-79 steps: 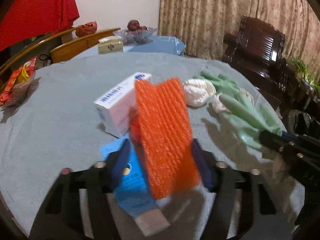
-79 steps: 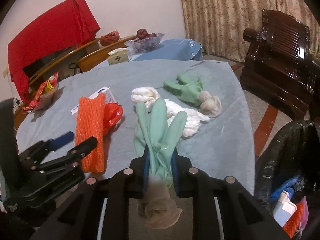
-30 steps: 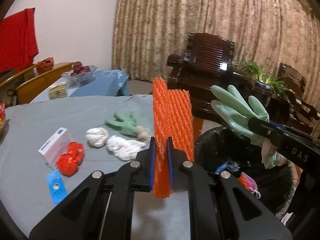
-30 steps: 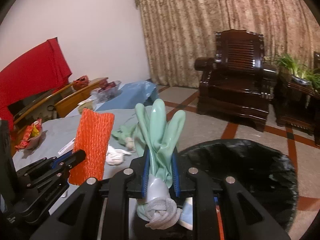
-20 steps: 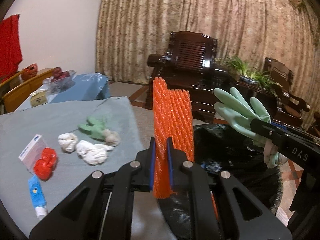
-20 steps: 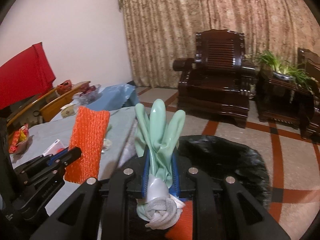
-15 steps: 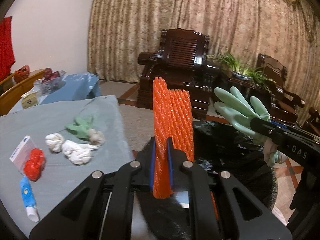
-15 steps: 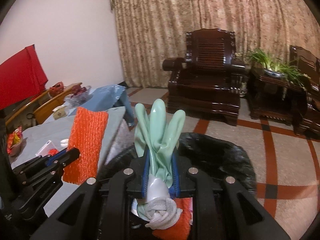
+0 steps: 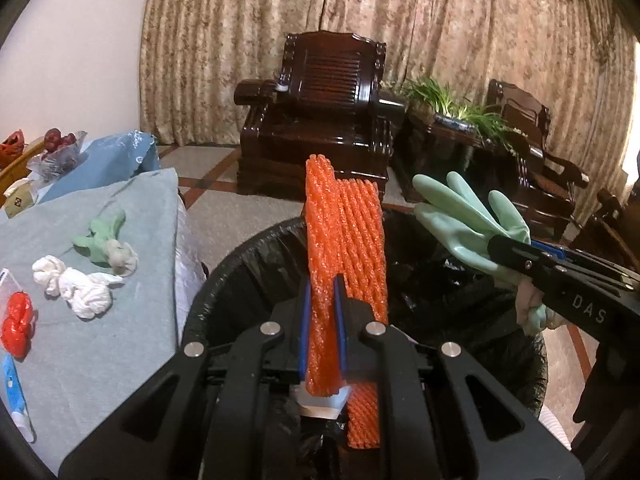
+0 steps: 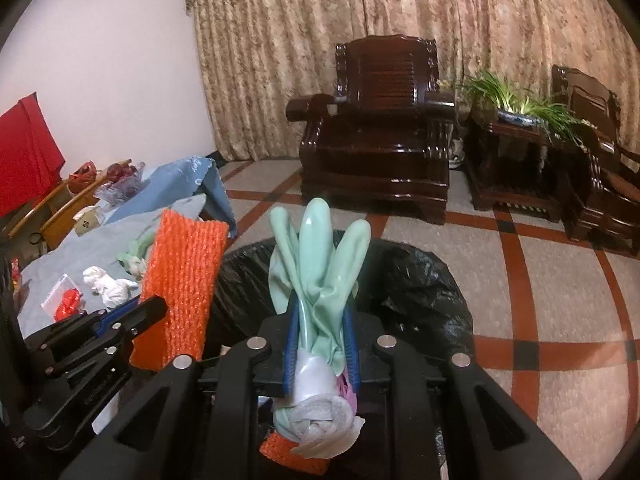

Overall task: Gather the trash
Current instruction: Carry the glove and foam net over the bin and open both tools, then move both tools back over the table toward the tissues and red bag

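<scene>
My left gripper (image 9: pixel 322 300) is shut on an orange foam net (image 9: pixel 340 248) and holds it upright over the black-lined trash bin (image 9: pixel 224 280). My right gripper (image 10: pixel 320 332) is shut on a pale green rubber glove (image 10: pixel 320 256) above the same bin (image 10: pixel 420 280). The glove also shows in the left wrist view (image 9: pixel 460 220), and the net in the right wrist view (image 10: pixel 180 276). On the grey table (image 9: pixel 100 352) lie a second green glove (image 9: pixel 100 236), white crumpled tissues (image 9: pixel 80 288), a red wrapper (image 9: pixel 16 324) and a blue tube (image 9: pixel 12 392).
Dark wooden armchairs (image 9: pixel 320 120) and a potted plant (image 9: pixel 452 108) stand beyond the bin on the tiled floor (image 10: pixel 540 300). Trash, including an orange net piece (image 10: pixel 292 456), lies inside the bin. A blue-covered side table (image 10: pixel 172 184) sits behind the grey table.
Both grippers have swung from over the table to above the bin, still holding the net and the glove. The table trash has slid to the left edge of view.
</scene>
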A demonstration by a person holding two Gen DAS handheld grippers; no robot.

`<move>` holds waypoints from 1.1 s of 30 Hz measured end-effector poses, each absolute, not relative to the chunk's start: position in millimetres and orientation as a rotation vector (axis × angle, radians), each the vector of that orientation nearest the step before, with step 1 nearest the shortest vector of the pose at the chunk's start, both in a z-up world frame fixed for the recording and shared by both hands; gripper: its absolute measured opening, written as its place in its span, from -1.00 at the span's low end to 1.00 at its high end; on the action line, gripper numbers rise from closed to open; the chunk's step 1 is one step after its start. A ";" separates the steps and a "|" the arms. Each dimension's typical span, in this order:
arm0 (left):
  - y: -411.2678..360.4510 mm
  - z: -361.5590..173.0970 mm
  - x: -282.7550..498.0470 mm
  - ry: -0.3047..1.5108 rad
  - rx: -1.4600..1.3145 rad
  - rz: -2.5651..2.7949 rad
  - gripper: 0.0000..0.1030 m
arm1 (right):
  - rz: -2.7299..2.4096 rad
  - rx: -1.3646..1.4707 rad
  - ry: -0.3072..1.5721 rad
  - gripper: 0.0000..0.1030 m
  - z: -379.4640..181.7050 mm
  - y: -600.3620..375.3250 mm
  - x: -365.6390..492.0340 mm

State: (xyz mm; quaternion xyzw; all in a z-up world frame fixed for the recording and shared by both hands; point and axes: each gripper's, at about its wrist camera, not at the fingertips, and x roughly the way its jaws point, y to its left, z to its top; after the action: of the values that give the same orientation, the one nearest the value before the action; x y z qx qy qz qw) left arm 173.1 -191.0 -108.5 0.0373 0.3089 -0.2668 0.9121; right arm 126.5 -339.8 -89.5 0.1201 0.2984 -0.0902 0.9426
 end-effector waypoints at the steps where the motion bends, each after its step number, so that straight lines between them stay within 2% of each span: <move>1: -191.1 -109.9 173.3 0.640 0.077 -0.551 -0.81 | -0.187 0.247 0.616 -0.62 -92.6 -340.9 127.1; 5: -195.3 -115.7 177.0 0.659 0.082 -0.560 -0.76 | -0.195 0.254 0.640 -0.56 -101.3 -349.0 128.9; 7: -193.0 -117.5 177.9 0.662 0.075 -0.563 -0.56 | -0.202 0.254 0.653 -0.47 -105.0 -349.9 129.8; 8: -191.5 -118.5 179.1 0.668 0.066 -0.567 -0.29 | -0.208 0.254 0.658 -0.46 -106.1 -350.7 130.0; 9: -189.5 -119.1 179.7 0.669 0.059 -0.566 -0.14 | -0.211 0.256 0.664 -0.43 -108.1 -351.2 129.9; 11: -185.8 -119.7 180.5 0.672 0.054 -0.566 -0.06 | -0.219 0.258 0.670 -0.30 -110.4 -352.6 129.5; 14: -180.8 -119.2 180.4 0.671 0.047 -0.556 0.25 | -0.231 0.250 0.658 -0.04 -109.5 -352.1 127.7; 15: -177.8 -118.2 180.9 0.668 0.042 -0.550 0.37 | -0.234 0.247 0.654 0.12 -108.3 -351.9 128.0; 16: -174.8 -116.9 180.6 0.661 0.038 -0.541 0.41 | -0.239 0.242 0.647 0.24 -106.6 -351.2 127.3; 18: -168.1 -113.9 179.6 0.647 0.037 -0.522 0.54 | -0.240 0.239 0.637 0.37 -104.0 -349.9 126.6; 19: -163.6 -112.4 179.0 0.640 0.038 -0.511 0.57 | -0.240 0.237 0.635 0.51 -103.2 -349.6 127.0; 22: -151.6 -107.5 177.6 0.624 0.041 -0.478 0.67 | -0.236 0.234 0.622 0.75 -99.2 -345.9 127.5; 25: -132.7 -101.8 176.3 0.608 0.035 -0.436 0.72 | -0.224 0.233 0.605 0.88 -94.7 -338.4 128.8; 33: -78.7 -88.1 176.4 0.574 0.024 -0.308 0.74 | -0.133 0.219 0.593 0.88 -86.7 -296.4 148.5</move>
State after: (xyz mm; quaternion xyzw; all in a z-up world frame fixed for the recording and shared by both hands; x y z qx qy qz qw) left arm 176.4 -78.7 -88.1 0.0116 0.2821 -0.1515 0.9473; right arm 148.5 -296.4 -86.7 0.1077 0.2912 -0.0653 0.9483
